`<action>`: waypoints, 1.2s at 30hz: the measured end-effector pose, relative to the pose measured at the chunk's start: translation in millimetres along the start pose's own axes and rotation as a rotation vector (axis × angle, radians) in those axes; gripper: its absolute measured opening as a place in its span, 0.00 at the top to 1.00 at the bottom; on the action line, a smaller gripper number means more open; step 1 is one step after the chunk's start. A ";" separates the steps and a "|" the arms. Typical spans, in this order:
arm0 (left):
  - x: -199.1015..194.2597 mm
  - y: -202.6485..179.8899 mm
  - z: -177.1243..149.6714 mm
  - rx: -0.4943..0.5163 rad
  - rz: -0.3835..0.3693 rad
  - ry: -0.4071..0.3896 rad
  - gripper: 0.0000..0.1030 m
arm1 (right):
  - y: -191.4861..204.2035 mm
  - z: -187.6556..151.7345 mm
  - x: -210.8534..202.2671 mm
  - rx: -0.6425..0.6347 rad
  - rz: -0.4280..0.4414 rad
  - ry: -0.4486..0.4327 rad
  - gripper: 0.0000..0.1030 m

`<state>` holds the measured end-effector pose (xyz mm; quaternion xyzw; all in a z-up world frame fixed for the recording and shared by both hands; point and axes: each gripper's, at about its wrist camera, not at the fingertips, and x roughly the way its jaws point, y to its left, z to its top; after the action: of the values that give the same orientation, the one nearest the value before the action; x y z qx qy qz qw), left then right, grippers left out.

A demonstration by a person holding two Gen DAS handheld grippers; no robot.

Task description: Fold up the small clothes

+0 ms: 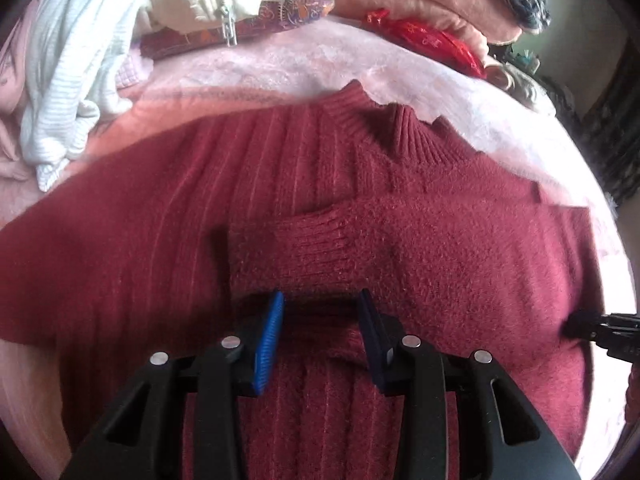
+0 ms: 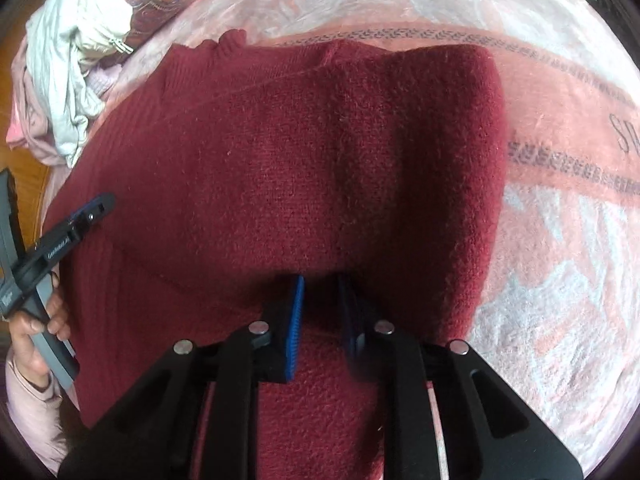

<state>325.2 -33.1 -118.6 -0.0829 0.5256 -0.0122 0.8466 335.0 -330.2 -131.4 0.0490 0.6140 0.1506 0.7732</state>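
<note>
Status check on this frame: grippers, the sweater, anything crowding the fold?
Left gripper and right gripper both part-open over maroon sweater, no clear grip. One sleeve folded across its front. Clothes pile off to the side, not obstructing.

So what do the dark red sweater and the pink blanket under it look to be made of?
Dark red ribbed sweater: a fuzzy knit, likely wool or acrylic; ribbed collar and cuff, matte raised fibres. Pink patterned blanket: plush fleece by its look, with soft pile and a faint sheen.
</note>
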 end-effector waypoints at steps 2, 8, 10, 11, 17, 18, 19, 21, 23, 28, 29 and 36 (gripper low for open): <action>-8.7 8.6 0.4 -0.027 -0.018 0.005 0.55 | 11.8 0.9 -9.4 -0.018 -0.002 -0.025 0.72; -44.2 66.1 2.0 -0.046 0.098 -0.069 0.13 | 66.2 7.7 -11.1 -0.067 0.056 -0.037 0.56; -53.2 104.2 0.5 -0.100 0.128 -0.066 0.11 | 87.6 13.5 -2.0 -0.079 0.070 -0.021 0.56; -58.0 129.8 -1.1 -0.139 0.150 -0.066 0.11 | 95.0 14.9 1.4 -0.085 0.075 -0.018 0.56; -74.4 245.8 -16.2 -0.300 0.256 -0.026 0.11 | 168.7 23.3 39.3 -0.143 0.129 0.037 0.49; -77.6 268.5 -19.2 -0.330 0.290 -0.021 0.11 | 181.3 21.8 44.6 -0.159 0.140 0.046 0.48; -81.7 289.4 -22.1 -0.361 0.309 -0.030 0.11 | 192.9 21.5 50.1 -0.176 0.143 0.051 0.47; -87.7 322.8 -25.8 -0.415 0.334 -0.043 0.10 | 210.5 19.8 57.3 -0.210 0.129 0.048 0.42; -87.6 352.1 -27.1 -0.464 0.334 -0.046 0.10 | 225.9 18.1 61.2 -0.249 0.099 0.035 0.38; -68.8 388.5 -26.6 -0.552 0.232 -0.069 0.11 | 241.0 16.8 65.1 -0.283 0.107 0.040 0.38; -62.6 385.8 -23.5 -0.524 0.257 -0.049 0.11 | 242.7 18.0 67.5 -0.282 0.104 0.040 0.39; -61.8 379.1 -17.6 -0.444 0.325 -0.059 0.77 | 235.9 18.0 67.4 -0.264 0.133 0.044 0.41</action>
<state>256.7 345.1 -129.5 -0.1811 0.4969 0.2416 0.8136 325.1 -84.5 -128.6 -0.0157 0.6010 0.2819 0.7477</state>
